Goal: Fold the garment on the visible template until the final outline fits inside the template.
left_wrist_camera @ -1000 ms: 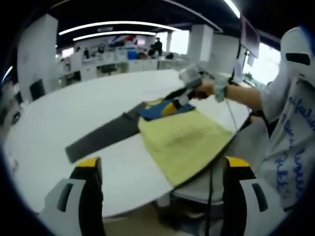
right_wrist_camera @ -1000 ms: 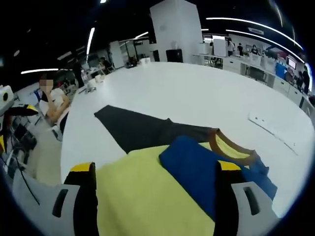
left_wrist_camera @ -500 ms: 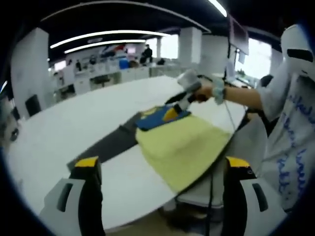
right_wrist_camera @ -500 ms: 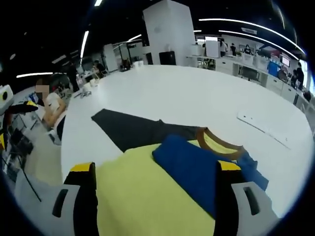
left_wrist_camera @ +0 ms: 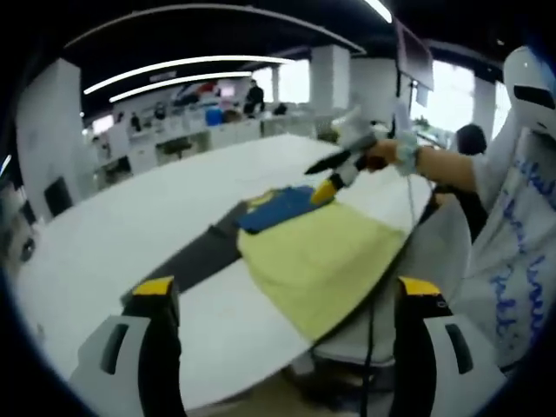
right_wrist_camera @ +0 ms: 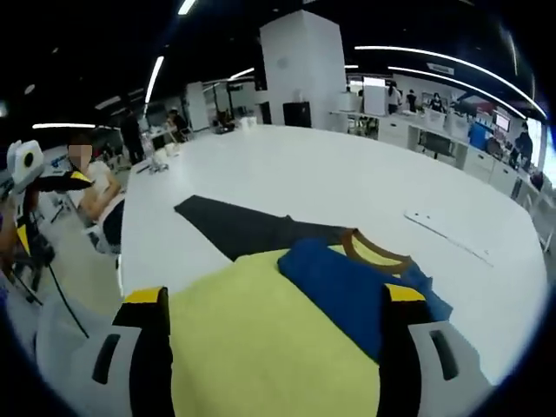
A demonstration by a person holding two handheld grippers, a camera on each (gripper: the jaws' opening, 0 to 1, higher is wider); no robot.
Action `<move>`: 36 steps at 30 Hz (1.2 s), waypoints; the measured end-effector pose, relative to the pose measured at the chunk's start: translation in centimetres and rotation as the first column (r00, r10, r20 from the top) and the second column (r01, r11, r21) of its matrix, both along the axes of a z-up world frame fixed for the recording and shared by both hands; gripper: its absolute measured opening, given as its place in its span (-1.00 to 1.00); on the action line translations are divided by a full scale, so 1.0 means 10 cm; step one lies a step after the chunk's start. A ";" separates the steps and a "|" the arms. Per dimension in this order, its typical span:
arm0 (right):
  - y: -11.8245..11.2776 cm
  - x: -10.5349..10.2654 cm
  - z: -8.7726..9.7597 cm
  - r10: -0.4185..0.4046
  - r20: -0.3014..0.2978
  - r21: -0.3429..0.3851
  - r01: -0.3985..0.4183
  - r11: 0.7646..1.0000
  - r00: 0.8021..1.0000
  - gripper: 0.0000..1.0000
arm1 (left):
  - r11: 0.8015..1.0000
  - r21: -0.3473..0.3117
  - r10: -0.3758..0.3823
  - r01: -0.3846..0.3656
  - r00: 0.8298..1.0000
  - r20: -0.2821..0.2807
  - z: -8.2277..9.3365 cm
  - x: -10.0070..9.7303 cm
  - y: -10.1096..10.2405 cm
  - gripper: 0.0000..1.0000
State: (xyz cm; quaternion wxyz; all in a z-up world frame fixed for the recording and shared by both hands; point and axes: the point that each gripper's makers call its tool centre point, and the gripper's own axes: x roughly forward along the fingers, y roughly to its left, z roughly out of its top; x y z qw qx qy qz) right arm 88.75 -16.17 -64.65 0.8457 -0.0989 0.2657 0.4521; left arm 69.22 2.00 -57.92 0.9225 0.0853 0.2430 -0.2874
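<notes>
Counter [left_wrist_camera: 130, 217]: big white oval, carries everything. Garment and template sit at the edge nearest the person, within reach of both hands.

Template [right_wrist_camera: 234, 228]: dark flat sheet on the counter, 1 end under the shirt, the rest poking out bare past it. Judgement: shirt outline still overruns the template, so the fold isn't finished.

Shirt [left_wrist_camera: 317, 256]: yellow body spread flat, near edge hanging just over the counter rim in the left gripper view. Blue sleeve [right_wrist_camera: 347, 291] is folded in across the top of the yellow. Brown-trimmed collar [right_wrist_camera: 375, 249] lies beside the sleeve, facing up. Fabric looks soft and mostly smooth; no big wrinkles that I can make out.

Right gripper [left_wrist_camera: 334, 174]: seen from the left gripper view, held in the person's hand just above the shirt's blue/collar end; can't see it touching cloth. In its own view the fingers [right_wrist_camera: 148, 347] stand wide with nothing between them, shirt directly below. Judgement: poised over the sleeve area, for the next pinch or just let go; can't tell which.

Left gripper [left_wrist_camera: 282, 347]: fingers wide, empty, held back off the counter edge and well apart from the shirt. Judgement: parked clear so the whole garment and template stay visible.
</notes>
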 end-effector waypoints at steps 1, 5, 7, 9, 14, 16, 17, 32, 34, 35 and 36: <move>-0.02 -0.03 0.01 -0.001 0.003 0.000 0.001 1.000 1.000 0.99 | 1.000 0.003 -0.006 0.006 1.000 -0.002 0.00 0.00 -0.01 0.98; -0.09 -0.12 0.06 -0.004 0.020 -0.010 0.004 1.000 1.000 0.99 | 0.999 0.043 -0.004 0.004 1.000 -0.013 -0.06 0.01 0.00 0.98; -0.13 -0.18 0.08 -0.003 0.023 -0.011 0.003 1.000 1.000 0.99 | 0.999 0.032 -0.008 0.008 1.000 -0.013 -0.05 0.01 -0.02 0.98; -0.17 -0.23 0.11 -0.006 0.030 -0.005 0.006 1.000 1.000 0.99 | 1.000 0.026 -0.012 0.013 1.000 -0.012 -0.05 0.00 -0.04 0.98; -0.26 -0.34 0.18 -0.016 0.045 0.005 0.016 1.000 0.999 0.99 | 0.999 0.034 -0.018 0.019 0.999 -0.031 -0.09 -0.02 -0.05 0.98; -0.28 -0.40 0.21 -0.012 0.056 -0.001 0.012 1.000 0.998 0.99 | 0.999 0.040 -0.020 0.021 0.999 -0.035 -0.09 -0.01 -0.07 0.98; -0.30 -0.42 0.23 -0.010 0.061 -0.003 0.010 1.000 0.998 0.99 | 0.999 0.040 -0.021 0.022 0.999 -0.033 -0.08 -0.01 -0.07 0.98; -0.67 -0.86 0.45 -0.011 0.168 -0.065 0.023 0.998 0.986 1.00 | 0.999 0.024 -0.023 0.024 0.998 -0.064 -0.16 -0.01 -0.21 0.97; -0.73 -0.89 0.46 -0.013 0.164 -0.059 0.022 0.998 0.986 1.00 | 0.999 0.023 -0.023 0.024 0.997 -0.067 -0.17 -0.01 -0.23 0.96; -0.75 -0.91 0.47 -0.015 0.164 -0.057 0.024 0.998 0.986 1.00 | 0.999 0.023 -0.021 0.023 0.998 -0.067 -0.16 -0.01 -0.24 0.96; -0.77 -0.92 0.48 -0.017 0.166 -0.056 0.027 0.998 0.986 1.00 | 0.999 0.023 -0.021 0.022 0.998 -0.067 -0.16 0.00 -0.24 0.96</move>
